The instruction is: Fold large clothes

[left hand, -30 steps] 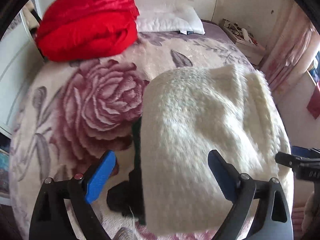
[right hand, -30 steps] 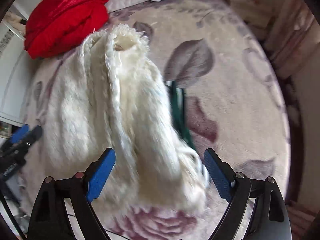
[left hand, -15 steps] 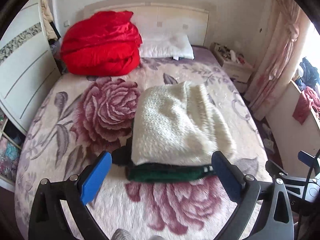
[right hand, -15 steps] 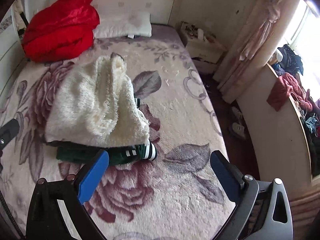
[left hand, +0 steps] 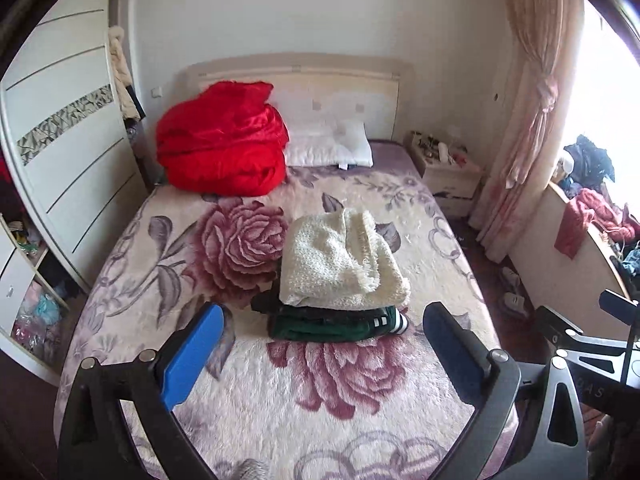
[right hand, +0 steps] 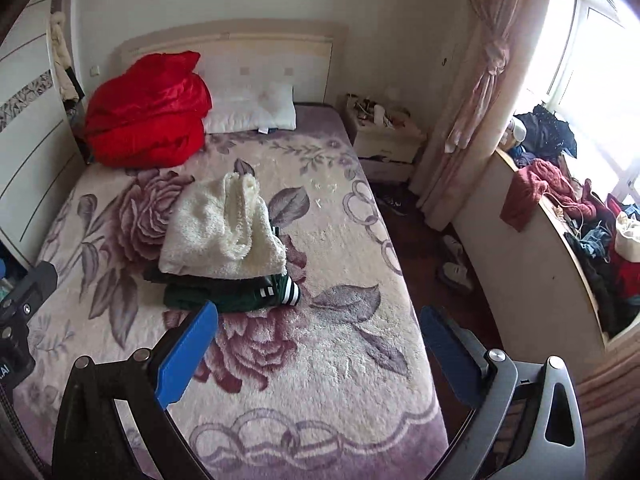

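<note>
Looking down the bed (left hand: 256, 396), you have both tools held high and clear of the clothes. Your left gripper (left hand: 320, 344) has its jaws spread wide with nothing between them, and your right gripper (right hand: 318, 338) is the same, wide apart and empty. The cream sweater (left hand: 340, 264) lies folded mid-bed on top of a folded green garment (left hand: 332, 322), whose striped cuff pokes out at the right. A red quilt (left hand: 220, 140) and a pillow (left hand: 328, 146) sit by the headboard.
</note>
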The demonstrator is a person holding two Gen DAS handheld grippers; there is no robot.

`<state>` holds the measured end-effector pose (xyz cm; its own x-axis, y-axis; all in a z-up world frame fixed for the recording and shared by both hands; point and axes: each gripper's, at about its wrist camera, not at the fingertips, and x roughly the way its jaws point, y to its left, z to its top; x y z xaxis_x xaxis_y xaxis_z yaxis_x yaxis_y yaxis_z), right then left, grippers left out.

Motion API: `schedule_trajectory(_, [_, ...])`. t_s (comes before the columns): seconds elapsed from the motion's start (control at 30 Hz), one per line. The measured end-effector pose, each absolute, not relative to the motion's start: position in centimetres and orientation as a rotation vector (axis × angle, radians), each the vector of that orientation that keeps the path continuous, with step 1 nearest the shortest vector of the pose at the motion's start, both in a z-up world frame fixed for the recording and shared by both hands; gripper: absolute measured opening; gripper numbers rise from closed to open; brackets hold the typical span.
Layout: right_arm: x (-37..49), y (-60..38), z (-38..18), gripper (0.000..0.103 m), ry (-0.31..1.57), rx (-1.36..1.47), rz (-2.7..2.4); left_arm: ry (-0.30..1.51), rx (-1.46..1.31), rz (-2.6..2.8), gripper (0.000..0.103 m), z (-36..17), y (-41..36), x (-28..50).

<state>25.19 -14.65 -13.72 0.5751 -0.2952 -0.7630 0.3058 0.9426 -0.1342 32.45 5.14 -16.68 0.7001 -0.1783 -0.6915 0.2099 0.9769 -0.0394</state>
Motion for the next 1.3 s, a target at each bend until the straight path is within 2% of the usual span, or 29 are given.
schedule_trajectory(0.3, [15.9,-11.1,-5.4,0.102,0.806,-0.014,-0.291,0.733,0.039,-0.196,0.102,-11.2,6.4,25.8])
schedule_trajectory(0.7, [7.1,-8.0,2.2,0.102,0.753,-0.014,-0.244,0.704,0.028,-0.150,0.102,-6.6,8.5,19.8])
schedule_trajectory(1.3, [2.5,-8.0,5.6,0.103,0.703,0.005,-0.225,0.642,0.019,-0.122,0.103,-4.6,9.4,16.0])
